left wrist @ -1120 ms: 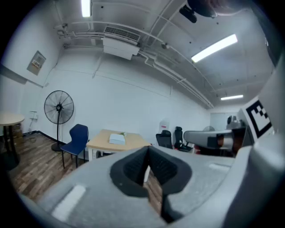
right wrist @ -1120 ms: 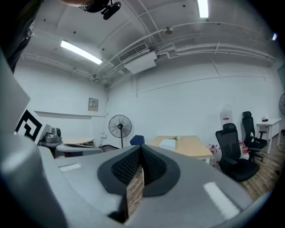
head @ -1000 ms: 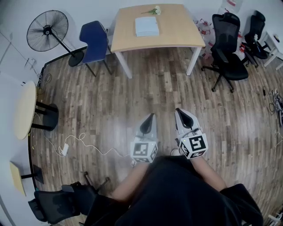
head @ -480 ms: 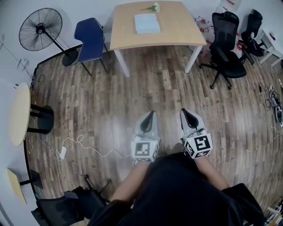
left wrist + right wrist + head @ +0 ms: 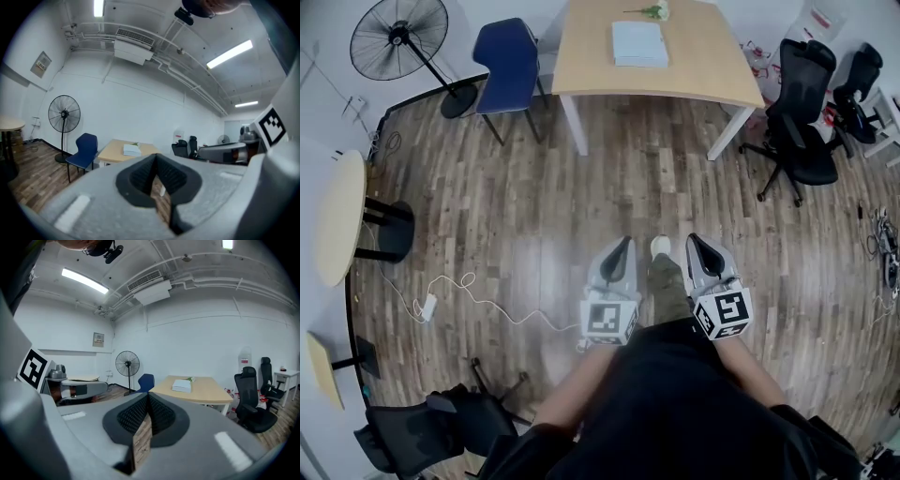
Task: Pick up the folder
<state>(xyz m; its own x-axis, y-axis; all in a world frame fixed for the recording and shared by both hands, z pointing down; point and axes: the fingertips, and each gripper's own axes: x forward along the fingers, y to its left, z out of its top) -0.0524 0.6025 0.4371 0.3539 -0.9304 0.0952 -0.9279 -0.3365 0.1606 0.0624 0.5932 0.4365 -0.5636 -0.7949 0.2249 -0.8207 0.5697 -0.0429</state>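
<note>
A pale blue-white folder (image 5: 639, 43) lies flat on the wooden table (image 5: 694, 70) at the far end of the room, with a small flower sprig (image 5: 652, 12) behind it. The folder (image 5: 131, 149) also shows in the left gripper view and in the right gripper view, folder (image 5: 181, 386), still well ahead of both grippers. My left gripper (image 5: 623, 242) and right gripper (image 5: 693, 240) are held side by side over the wood floor, both shut and empty. A leg and shoe (image 5: 661, 248) step forward between them.
A blue chair (image 5: 510, 67) stands left of the table, a floor fan (image 5: 398, 39) further left. Black office chairs (image 5: 802, 117) stand to the right of the table. A round side table (image 5: 339, 217) and a white cable (image 5: 469, 298) lie on the left.
The table and folder have shifted in the head view as the person walks. Both grippers stay shut and side by side. A foot has come forward between them.
</note>
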